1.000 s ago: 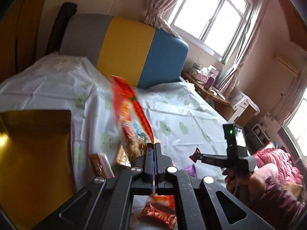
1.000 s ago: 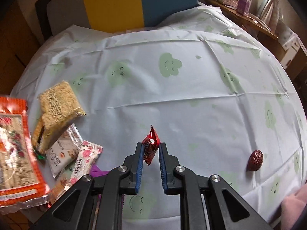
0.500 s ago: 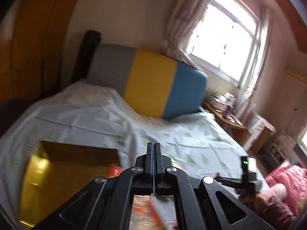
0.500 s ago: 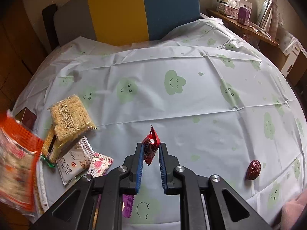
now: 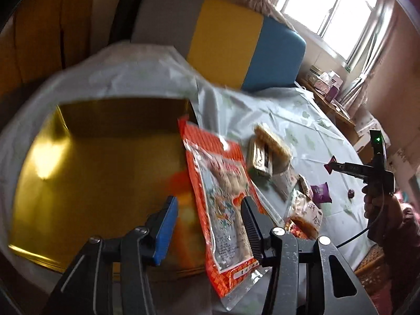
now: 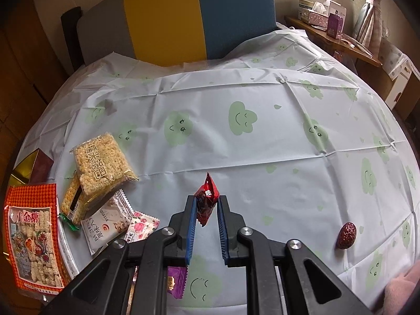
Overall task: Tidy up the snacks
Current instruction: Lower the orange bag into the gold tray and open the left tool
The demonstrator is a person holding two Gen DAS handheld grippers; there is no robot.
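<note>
My left gripper (image 5: 208, 207) is open over the near right edge of a gold box (image 5: 86, 162). A large orange snack bag (image 5: 223, 194) lies loose between its fingers, leaning on the box's right rim; it also shows in the right wrist view (image 6: 32, 239). My right gripper (image 6: 206, 210) is shut on a small red candy (image 6: 206, 199), held above the tablecloth (image 6: 262, 144); it shows in the left wrist view (image 5: 341, 167) at the right.
A pile of snacks lies right of the box: a rice cracker pack (image 6: 101, 165), a white packet (image 6: 107, 223), a pink packet (image 6: 141, 225), a purple candy (image 6: 176, 283). A red date (image 6: 346, 235) lies alone at right. A striped headboard (image 6: 199, 18) stands behind.
My left gripper was shut on the orange bag, swung left over the gold box and has opened; the bag now rests loose at the box rim. My right gripper has stayed shut on the candy.
</note>
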